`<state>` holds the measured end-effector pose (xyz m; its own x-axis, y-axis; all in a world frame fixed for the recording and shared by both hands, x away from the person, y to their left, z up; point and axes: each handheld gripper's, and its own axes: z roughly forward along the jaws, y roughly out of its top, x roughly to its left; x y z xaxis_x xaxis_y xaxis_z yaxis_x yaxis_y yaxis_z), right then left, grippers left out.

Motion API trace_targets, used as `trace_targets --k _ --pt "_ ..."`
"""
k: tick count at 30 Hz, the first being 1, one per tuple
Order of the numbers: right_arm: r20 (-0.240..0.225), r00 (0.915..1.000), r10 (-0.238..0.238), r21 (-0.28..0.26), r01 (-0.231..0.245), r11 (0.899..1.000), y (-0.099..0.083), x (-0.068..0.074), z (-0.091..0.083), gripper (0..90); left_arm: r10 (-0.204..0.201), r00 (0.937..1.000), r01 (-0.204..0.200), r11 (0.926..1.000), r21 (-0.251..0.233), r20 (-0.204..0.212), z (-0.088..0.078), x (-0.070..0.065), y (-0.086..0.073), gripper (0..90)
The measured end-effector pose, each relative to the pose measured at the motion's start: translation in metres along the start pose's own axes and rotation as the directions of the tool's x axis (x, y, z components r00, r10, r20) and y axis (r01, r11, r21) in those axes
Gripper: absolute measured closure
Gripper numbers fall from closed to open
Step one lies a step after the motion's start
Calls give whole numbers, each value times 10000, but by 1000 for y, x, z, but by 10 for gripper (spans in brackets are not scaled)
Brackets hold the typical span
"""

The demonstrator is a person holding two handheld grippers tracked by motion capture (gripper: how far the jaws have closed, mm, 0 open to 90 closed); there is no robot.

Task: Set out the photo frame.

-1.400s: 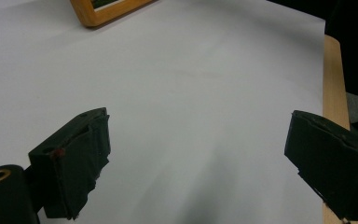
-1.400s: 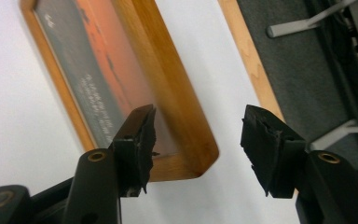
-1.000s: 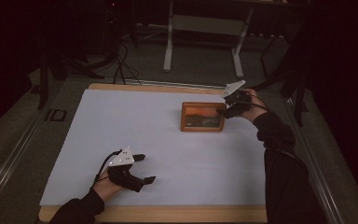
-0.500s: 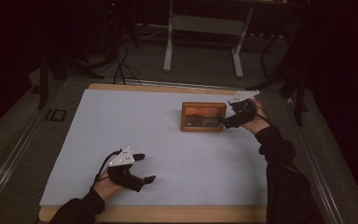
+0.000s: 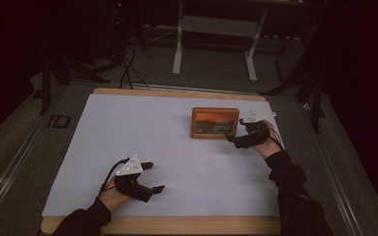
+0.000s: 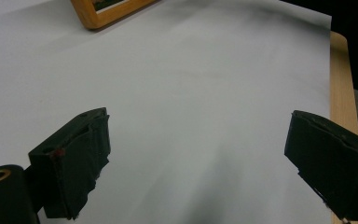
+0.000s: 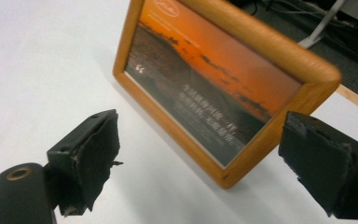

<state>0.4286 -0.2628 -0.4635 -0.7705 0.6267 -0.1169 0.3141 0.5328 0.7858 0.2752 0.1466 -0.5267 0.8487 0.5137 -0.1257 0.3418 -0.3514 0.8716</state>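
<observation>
**Wooden picture frame: release or approach stage at the right hand-held gripper**

The wooden picture frame (image 5: 215, 123) stands on the white sheet (image 5: 167, 152) that covers the bench (image 5: 177, 225), toward the far right of that sheet. In the right gripper view the frame (image 7: 223, 88) stands tilted, and its face carries an orange sunset print with pale lettering. Nothing else stands beside it on the sheet.

The right hand-held gripper (image 5: 232, 141) lies just beside the frame's near right corner. Its jaws have just been opening and now stand wide. In the right gripper view the corner of the frame sits ahead of the two pads (image 7: 86, 158), not between them, and neither pad touches the wood. The frame is therefore not held.

The left hand-held gripper (image 5: 153, 177) rests well apart from the frame, near the front edge of the sheet. Its jaws are also spread, with bare sheet (image 6: 191, 93) between them. The frame's corner (image 6: 105, 10) shows far off at the top of the left gripper view.

Step in hand, as judged: the right hand-held gripper faces the frame with jaws apart, either after setting it down or before taking it up. If a grasp follows, the jaws must advance until the right edge of the frame lies between the pads, then close on the wooden rim. The tilted frame may tip if it is pushed first.
</observation>
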Motion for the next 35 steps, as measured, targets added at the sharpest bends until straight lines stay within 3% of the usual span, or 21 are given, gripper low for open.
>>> trace_targets --k 6,12,20,23,35 --pt "-116 9995 295 -276 -299 9992 -19 16 1 133 13 10000 -13 10000 1 -11 -1 0 0 73" --pt "-293 9976 632 -127 -636 9979 -38 28 8 135 62 10000 -62 10000 -2 -22 -1 0 0 73" --pt "-513 9965 667 -349 -685 9970 -60 48 7 134 92 9999 -92 10000 15 -41 -1 0 0 73" --pt "-575 9968 562 -124 -570 9983 -64 53 7 134 124 9999 -124 9999 -21 -46 -1 -1 1 73" --pt "-774 9949 649 -234 -669 9975 -68 58 4 137 209 9997 -209 9998 1 -133 -2 -1 0 73"
